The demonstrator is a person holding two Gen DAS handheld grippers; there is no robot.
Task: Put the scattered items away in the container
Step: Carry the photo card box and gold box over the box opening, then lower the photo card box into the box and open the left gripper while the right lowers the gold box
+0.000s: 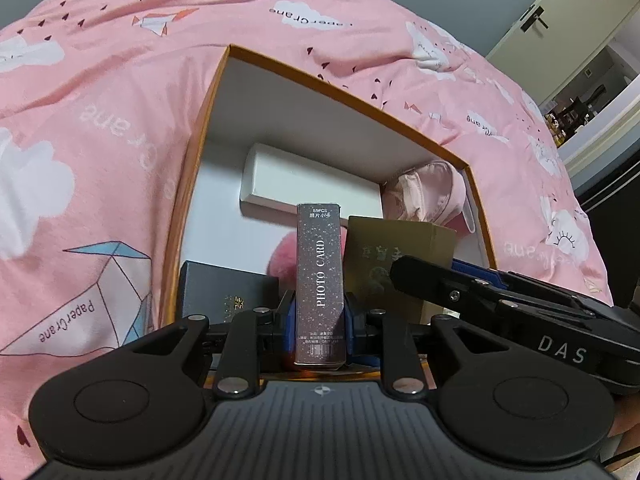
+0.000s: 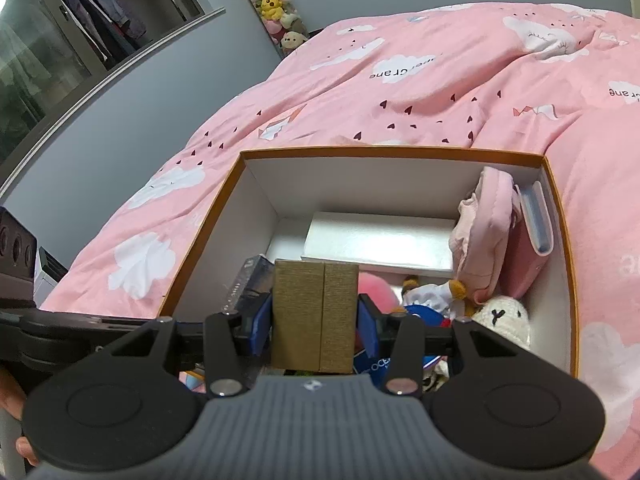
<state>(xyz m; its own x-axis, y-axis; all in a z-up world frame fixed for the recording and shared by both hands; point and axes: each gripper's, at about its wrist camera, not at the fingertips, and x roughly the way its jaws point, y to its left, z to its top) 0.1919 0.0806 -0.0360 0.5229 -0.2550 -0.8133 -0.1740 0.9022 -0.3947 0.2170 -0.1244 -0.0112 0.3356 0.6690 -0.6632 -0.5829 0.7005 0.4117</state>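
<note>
My left gripper [image 1: 320,320] is shut on a glittery box marked PHOTO CARD [image 1: 319,280], held upright between the blue pads [image 1: 290,322]. It hangs over the near end of the orange-rimmed container [image 1: 340,92] on the pink bedspread. My right gripper [image 2: 316,324] is shut on a gold textured box [image 2: 316,316], also upright above the container [image 2: 392,153]. In the left wrist view the gold box [image 1: 396,256] is just right of the photo card box, with the right gripper's black finger across it.
Inside the container lie a white long box [image 2: 380,244], a pink cloth cap [image 2: 480,232], a pink wallet [image 2: 528,256], a crocheted white toy [image 2: 504,316], a pink fluffy ball [image 1: 284,252] and a black box [image 1: 224,288]. Pink bedding [image 1: 100,140] surrounds it.
</note>
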